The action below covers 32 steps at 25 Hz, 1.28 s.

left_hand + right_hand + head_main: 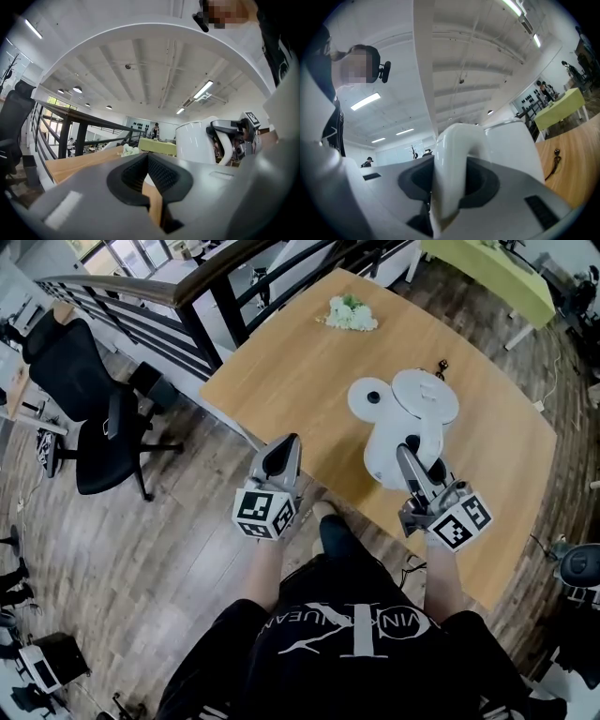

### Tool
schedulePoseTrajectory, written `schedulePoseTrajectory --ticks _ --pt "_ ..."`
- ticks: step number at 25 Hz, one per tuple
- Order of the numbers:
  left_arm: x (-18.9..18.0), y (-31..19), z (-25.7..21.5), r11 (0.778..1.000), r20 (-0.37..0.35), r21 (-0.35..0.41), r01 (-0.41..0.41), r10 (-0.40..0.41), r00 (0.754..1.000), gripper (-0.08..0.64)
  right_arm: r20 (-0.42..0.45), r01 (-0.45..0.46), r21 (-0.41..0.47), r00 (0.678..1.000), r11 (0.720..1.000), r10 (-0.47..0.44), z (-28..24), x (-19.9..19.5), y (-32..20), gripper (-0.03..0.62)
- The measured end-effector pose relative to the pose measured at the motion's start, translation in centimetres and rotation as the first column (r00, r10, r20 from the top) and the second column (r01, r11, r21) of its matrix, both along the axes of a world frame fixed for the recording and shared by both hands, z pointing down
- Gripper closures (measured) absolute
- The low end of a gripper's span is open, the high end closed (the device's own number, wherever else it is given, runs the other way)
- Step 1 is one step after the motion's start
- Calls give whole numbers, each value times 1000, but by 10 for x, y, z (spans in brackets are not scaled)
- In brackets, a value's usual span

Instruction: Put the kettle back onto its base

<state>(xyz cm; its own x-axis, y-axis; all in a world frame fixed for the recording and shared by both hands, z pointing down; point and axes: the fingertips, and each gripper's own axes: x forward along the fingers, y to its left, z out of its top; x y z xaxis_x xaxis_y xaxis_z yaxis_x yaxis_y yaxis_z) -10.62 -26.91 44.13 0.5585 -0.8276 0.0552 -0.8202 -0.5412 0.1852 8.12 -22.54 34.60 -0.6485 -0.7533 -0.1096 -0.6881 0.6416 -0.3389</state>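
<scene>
White kettle (pixel 382 448) sits in the right tool (pixel 405 454). The jaws are clamped on its looped handle (pixel 451 161), which fills the gap between the pads, with the kettle body straight ahead of the tool. The kettle is over the near-middle of the wooden bench (pixel 281 371). I can't tell if its bottom touches the wood or hangs just above it. The round white base (pixel 368 399) lies flat on the bench just beside the kettle, on its far-left side, and the kettle's lid rim overlaps the base's edge in the head view.

Left tool (pixel 289 444) has its jaws together with nothing between them. It is at the bench's near-left edge, pointing level toward the kettle side and well apart from the kettle.

A bunch of white flowers (pixel 352 313) lies near the far edge, clear of the base. A small dark item (pixel 441 366) lies just beyond the kettle lid; it is too small to name. Nothing lies between kettle and base.

Bare wood stays open left of the base and along the right side. Off the bench's left edge are plank floor, a black office chair (pixel 94 418) and a dark railing (pixel 187 296). A green table (pixel 492 277) stands beyond the far right corner.
</scene>
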Motion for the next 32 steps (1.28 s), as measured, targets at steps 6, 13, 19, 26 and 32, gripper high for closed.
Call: schedulePoseTrajectory --ticks 6,13,19,26,32 --pt "11 -10 6 1000 2 8 -10 10 1000 558 5 16 13 1000 1000 -16 5 2 -13 462" --pt "28 -62 5 999 11 -14 -36 36 999 557 -6 37 2 999 999 -37 -2 3 -75 462" --pt "34 -83 8 998 27 -21 -52 53 998 557 -9 57 17 998 998 -57 -4 2 -104 462" --pt "45 -104 15 996 43 -41 -81 83 996 557 -19 72 17 997 997 -71 3 -1 -136 462" --pt "46 -114 22 994 55 -58 -89 92 994 557 -27 94 17 995 995 -94 11 -10 -156 462"
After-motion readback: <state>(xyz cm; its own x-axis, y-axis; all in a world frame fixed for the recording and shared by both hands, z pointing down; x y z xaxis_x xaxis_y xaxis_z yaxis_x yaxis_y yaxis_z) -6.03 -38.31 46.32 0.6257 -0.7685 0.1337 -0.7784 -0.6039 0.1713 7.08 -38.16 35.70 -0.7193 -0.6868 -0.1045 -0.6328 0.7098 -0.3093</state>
